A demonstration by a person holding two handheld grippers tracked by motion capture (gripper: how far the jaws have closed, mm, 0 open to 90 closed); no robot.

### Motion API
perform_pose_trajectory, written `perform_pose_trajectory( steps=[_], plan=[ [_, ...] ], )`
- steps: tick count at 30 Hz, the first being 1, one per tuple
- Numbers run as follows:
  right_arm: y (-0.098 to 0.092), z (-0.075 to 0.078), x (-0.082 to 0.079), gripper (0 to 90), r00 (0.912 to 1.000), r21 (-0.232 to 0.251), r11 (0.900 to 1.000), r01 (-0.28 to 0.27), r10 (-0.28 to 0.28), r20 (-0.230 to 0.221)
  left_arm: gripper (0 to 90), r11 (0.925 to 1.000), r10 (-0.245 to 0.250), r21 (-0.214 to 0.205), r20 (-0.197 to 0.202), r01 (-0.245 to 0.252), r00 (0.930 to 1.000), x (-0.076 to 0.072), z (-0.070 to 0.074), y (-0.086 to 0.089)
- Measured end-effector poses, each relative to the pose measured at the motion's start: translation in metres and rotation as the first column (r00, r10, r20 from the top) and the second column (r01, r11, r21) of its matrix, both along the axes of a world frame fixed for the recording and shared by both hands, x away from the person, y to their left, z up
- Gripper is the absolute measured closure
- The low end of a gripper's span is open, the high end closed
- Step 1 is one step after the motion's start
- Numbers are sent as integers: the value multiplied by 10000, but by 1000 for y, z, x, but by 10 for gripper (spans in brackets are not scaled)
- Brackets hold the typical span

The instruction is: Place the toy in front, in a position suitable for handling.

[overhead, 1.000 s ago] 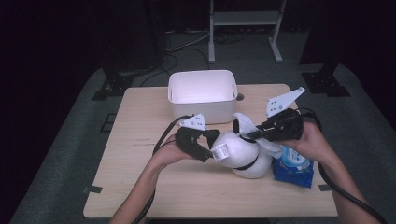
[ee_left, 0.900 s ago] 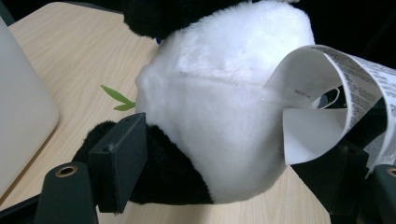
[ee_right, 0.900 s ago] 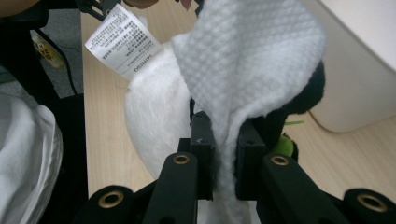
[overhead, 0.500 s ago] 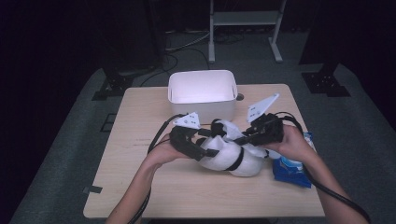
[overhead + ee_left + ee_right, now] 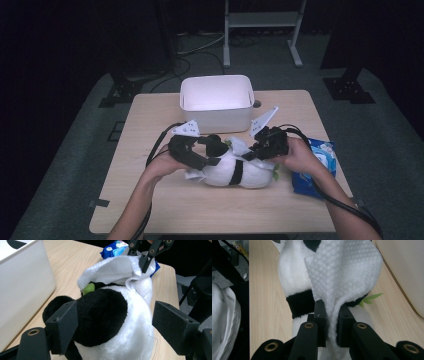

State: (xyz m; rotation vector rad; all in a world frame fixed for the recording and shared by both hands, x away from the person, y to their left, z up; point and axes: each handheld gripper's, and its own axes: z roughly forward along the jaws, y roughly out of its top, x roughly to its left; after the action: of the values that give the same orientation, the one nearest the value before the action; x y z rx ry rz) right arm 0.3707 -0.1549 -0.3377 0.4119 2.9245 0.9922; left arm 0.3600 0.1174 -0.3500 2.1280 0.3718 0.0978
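On the wooden table [image 5: 165, 200], just in front of the white bin [image 5: 216, 100], a plush panda [image 5: 240, 172] is lying on its side; the left gripper [image 5: 113, 325] is straddling its black-and-white body, jaws wide apart; the right gripper [image 5: 331, 323] is pinching a white wipe [image 5: 344, 272], jaws clamped on it, draping it over the panda.

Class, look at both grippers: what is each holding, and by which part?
The right gripper pinches the white cloth by a gathered edge. The left gripper straddles the panda toy at its black part, not clamping.
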Motion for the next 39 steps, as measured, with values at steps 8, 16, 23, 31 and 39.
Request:
perform_pose_trajectory(
  steps=[8,16,23,31,39],
  plan=[
    [-5,4,-3,798,10000,150,9999,-19,18,58,195,9999,71,79,75,-72,9999,0,-5,-3],
    [-29,5,-4,797,9988,428,9979,483,-487,69,197,10000,50,-81,47,-50,10000,0,0,-4],
    [-19,-3,-4,799,9996,550,9982,252,-243,-171,198,10000,-92,27,33,92,10000,0,2,-9],
    [-4,-6,-6,801,9998,562,9984,-43,54,-182,219,9994,-10,344,-46,11,10000,1,-5,-7],
    [4,-4,-10,801,9996,645,9976,-238,249,-161,239,9994,229,263,-144,-225,9996,1,-13,3]
  ],
)
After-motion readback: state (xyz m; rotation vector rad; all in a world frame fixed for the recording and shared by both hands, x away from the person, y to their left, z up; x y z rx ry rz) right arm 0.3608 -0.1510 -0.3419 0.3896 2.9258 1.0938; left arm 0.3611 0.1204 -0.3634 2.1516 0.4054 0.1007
